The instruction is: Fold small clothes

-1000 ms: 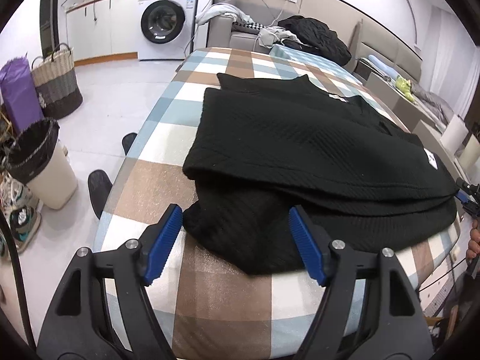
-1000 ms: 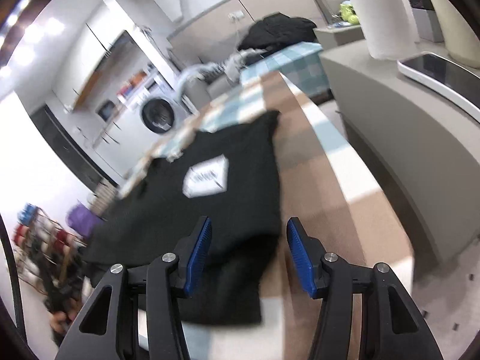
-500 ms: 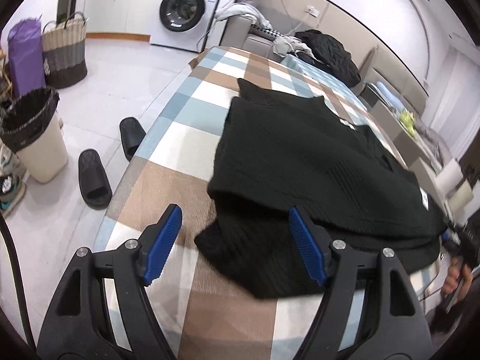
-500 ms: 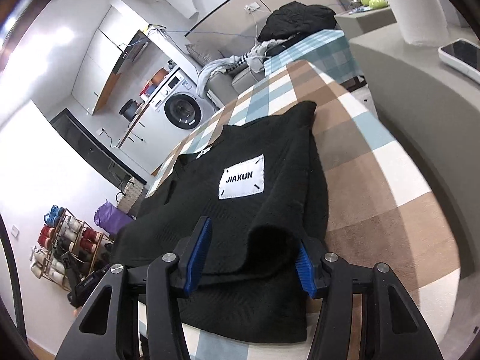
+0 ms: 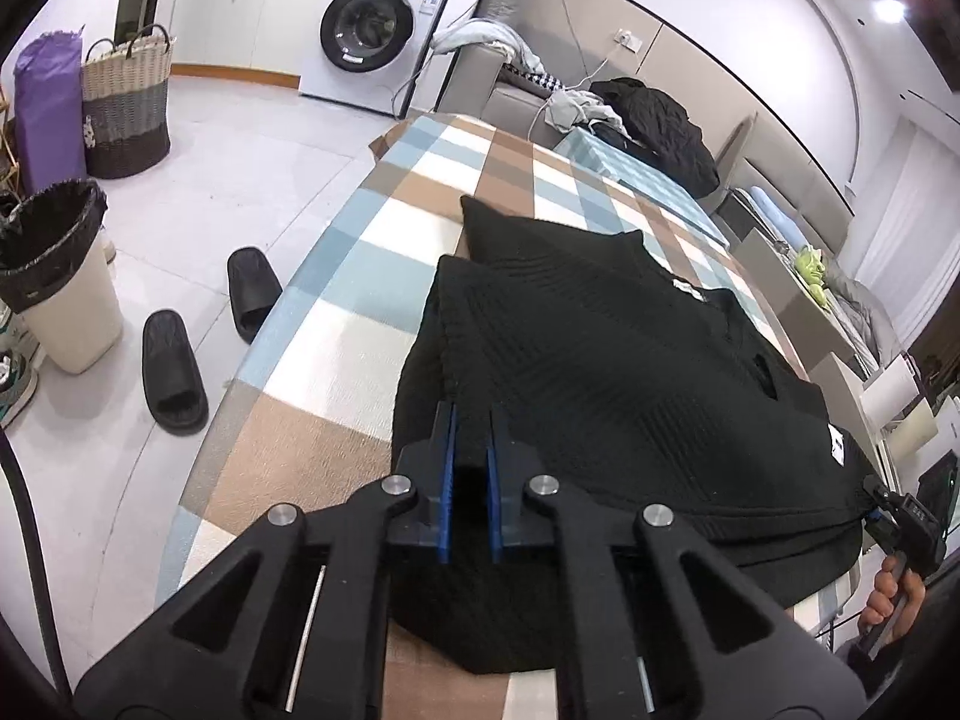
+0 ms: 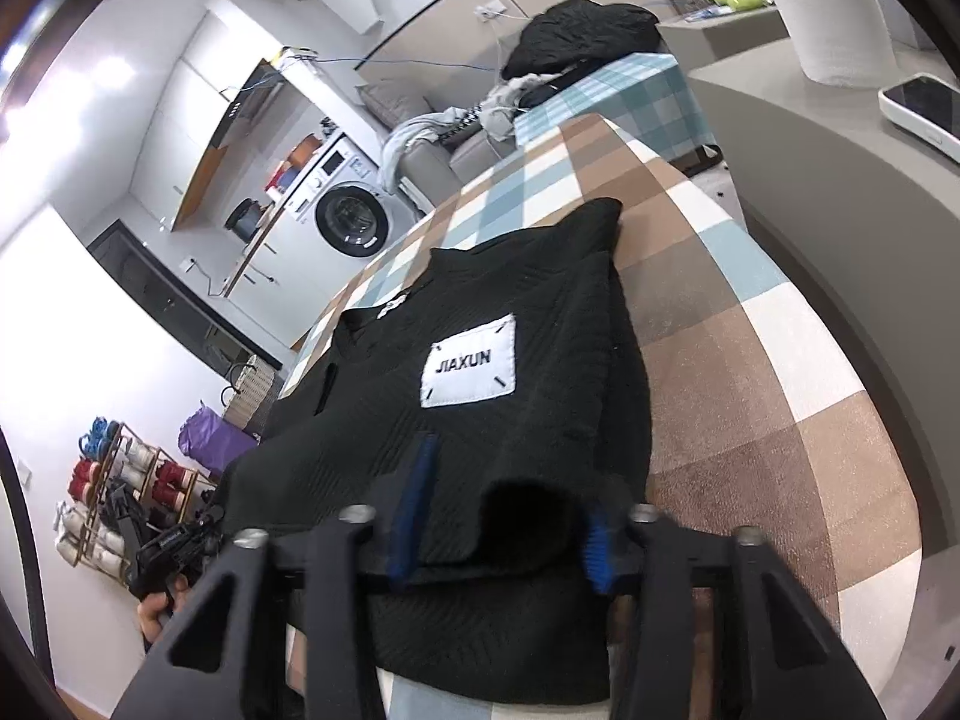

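A black knit sweater [image 5: 630, 372] lies partly folded on the checkered table [image 5: 336, 324]. My left gripper [image 5: 469, 432] is shut on the sweater's near left edge. In the right wrist view the sweater [image 6: 492, 420] shows a white JIAXUN patch [image 6: 469, 368]. My right gripper [image 6: 510, 516] is still open, its blue pads either side of a fold of the sweater's near edge, the jaws closing in on it. The right gripper also shows in the left wrist view [image 5: 900, 516], at the sweater's far right corner.
A bin [image 5: 57, 276], two black slippers [image 5: 174, 372], a woven basket [image 5: 126, 108] and a washing machine [image 5: 372, 30] stand on the floor to the left. A grey counter with a phone [image 6: 924, 108] and a paper roll [image 6: 822, 12] borders the table's right side.
My left gripper went from open to shut on the sweater's edge. My right gripper moved forward onto the sweater's edge and its jaws have narrowed around a fold.
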The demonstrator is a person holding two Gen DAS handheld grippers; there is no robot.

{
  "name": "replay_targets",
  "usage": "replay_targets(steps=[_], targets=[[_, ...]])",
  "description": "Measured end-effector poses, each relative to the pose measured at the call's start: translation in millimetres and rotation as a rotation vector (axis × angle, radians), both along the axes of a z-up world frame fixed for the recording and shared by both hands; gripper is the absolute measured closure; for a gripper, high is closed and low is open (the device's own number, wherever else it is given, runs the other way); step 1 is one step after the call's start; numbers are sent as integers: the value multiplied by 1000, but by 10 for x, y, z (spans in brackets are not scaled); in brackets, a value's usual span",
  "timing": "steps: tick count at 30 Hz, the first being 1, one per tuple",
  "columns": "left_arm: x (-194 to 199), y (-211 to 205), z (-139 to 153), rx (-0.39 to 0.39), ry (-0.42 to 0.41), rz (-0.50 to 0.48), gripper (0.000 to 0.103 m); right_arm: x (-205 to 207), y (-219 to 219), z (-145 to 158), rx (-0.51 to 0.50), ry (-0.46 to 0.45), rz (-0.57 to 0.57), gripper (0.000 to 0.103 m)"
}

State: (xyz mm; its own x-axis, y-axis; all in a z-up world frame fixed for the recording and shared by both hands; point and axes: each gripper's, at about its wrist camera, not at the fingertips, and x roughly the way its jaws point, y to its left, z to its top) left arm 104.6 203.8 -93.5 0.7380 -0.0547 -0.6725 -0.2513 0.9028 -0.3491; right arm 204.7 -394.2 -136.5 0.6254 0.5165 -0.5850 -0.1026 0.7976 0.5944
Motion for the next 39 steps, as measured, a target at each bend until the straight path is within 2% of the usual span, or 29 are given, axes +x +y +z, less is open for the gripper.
replay_targets(steps=[1,3,7,10,14,17,22,24,26,28,29,31,34,36,39], targets=[[5,-9,21,2,-7,0,98,8,-13,4,3,7,-5,88],[9,-2,83,1,-26,2,98,28,-44,32,16,5,-17,97],[112,17,257,15,-66,8,98,70,-117,175,120,-45,-22,98],[285,64,421,17,-104,16,98,203,-137,323,149,-64,-37,98],[668,177,605,-19,-137,26,98,488,-134,475,176,-66,-60,98],[1075,258,700,-26,-141,29,98,801,-144,529,213,-41,-85,98],[1756,340,685,-23,-102,35,98,1454,-116,456,229,59,-139,98],[2017,364,603,-19,-73,37,97,1682,-119,380,221,109,-167,91],[2218,400,521,-9,-46,36,97,1867,-206,239,284,166,-207,72],[2318,458,453,17,-11,50,97,1915,-297,165,324,190,-235,68],[2334,496,442,26,-7,51,96,1911,-323,173,309,190,-237,68],[2294,546,390,42,-7,56,77,1881,-360,226,264,168,-217,62],[2222,560,310,73,6,56,59,1805,-344,327,103,131,-208,60],[2230,525,238,105,28,36,55,1793,-261,364,-2,111,-166,60],[2288,452,105,123,80,-6,55,1797,-116,316,-78,111,-109,60]])
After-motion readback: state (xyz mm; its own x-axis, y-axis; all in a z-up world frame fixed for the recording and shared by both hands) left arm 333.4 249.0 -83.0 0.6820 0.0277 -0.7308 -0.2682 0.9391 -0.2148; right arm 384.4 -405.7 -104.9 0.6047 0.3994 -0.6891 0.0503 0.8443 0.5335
